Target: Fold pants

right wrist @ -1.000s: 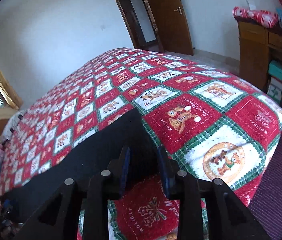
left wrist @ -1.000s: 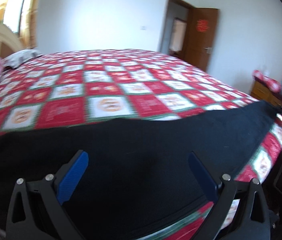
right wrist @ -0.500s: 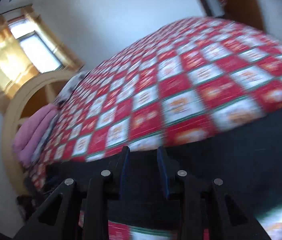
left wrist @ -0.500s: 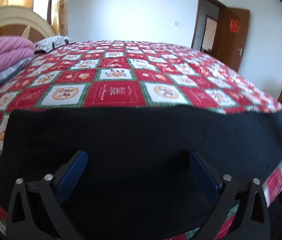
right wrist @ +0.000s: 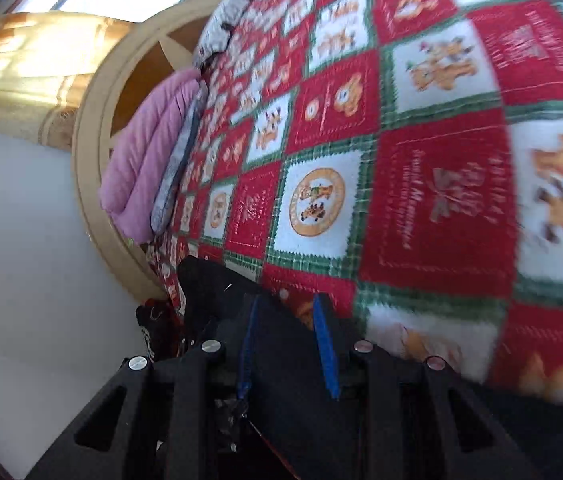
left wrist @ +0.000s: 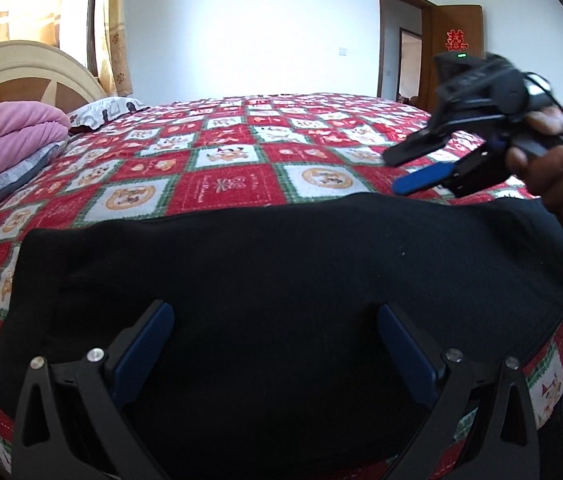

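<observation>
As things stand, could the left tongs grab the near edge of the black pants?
Probably yes: the left tongs are open right over the black pants, and nothing lies between them.

Black pants (left wrist: pixel 281 280); red-green-white checked quilt (left wrist: pixel 225 184); pink blanket (left wrist: pixel 5 136).

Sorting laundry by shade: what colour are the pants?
Plain black pants, clearest in the left wrist view.
</observation>
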### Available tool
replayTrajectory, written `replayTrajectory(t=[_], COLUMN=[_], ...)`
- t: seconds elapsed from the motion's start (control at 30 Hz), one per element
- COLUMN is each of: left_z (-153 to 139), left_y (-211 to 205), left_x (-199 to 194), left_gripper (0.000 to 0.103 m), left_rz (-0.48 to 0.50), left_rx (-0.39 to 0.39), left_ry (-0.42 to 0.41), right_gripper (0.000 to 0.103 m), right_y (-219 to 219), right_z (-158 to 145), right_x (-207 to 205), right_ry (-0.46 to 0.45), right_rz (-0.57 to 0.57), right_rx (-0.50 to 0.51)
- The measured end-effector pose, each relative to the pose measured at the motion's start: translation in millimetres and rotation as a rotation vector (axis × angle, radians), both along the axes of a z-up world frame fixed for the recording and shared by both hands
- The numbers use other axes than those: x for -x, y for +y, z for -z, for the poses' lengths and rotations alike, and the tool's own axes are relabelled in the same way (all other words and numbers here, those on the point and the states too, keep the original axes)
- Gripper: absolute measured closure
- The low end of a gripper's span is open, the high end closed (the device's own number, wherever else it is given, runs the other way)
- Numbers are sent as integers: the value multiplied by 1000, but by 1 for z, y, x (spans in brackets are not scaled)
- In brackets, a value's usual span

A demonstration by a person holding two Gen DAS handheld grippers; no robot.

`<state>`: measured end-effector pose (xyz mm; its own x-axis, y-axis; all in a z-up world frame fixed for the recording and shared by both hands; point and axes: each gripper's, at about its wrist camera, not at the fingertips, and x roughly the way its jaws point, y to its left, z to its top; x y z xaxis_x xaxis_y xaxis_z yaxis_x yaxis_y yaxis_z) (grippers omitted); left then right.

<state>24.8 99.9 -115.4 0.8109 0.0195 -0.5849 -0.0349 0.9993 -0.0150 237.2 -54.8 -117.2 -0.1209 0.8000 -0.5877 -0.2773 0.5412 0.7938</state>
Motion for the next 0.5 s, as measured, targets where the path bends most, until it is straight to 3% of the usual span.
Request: replayTrajectory(t=[0.1,0.27,0.37,0.5], left_z=[0,2,2,2], left_y=[1,0,-1,0], left_x=[0,0,0,1], left_gripper=[0,0,0,0], left_rz=[3,-4,-5,-5], left_rx=[6,-1,-2,-2], left_ry=[-2,-10,-12,-13], right_gripper=[73,73,73,72], right_y=[18,37,46,52], right_z=[13,19,31,38], right_x=[-4,7,8,3], right_ry=[65,175,226,297], right_rz=[-63,-188,-209,-197], right_rx=[19,-42,-15,-67])
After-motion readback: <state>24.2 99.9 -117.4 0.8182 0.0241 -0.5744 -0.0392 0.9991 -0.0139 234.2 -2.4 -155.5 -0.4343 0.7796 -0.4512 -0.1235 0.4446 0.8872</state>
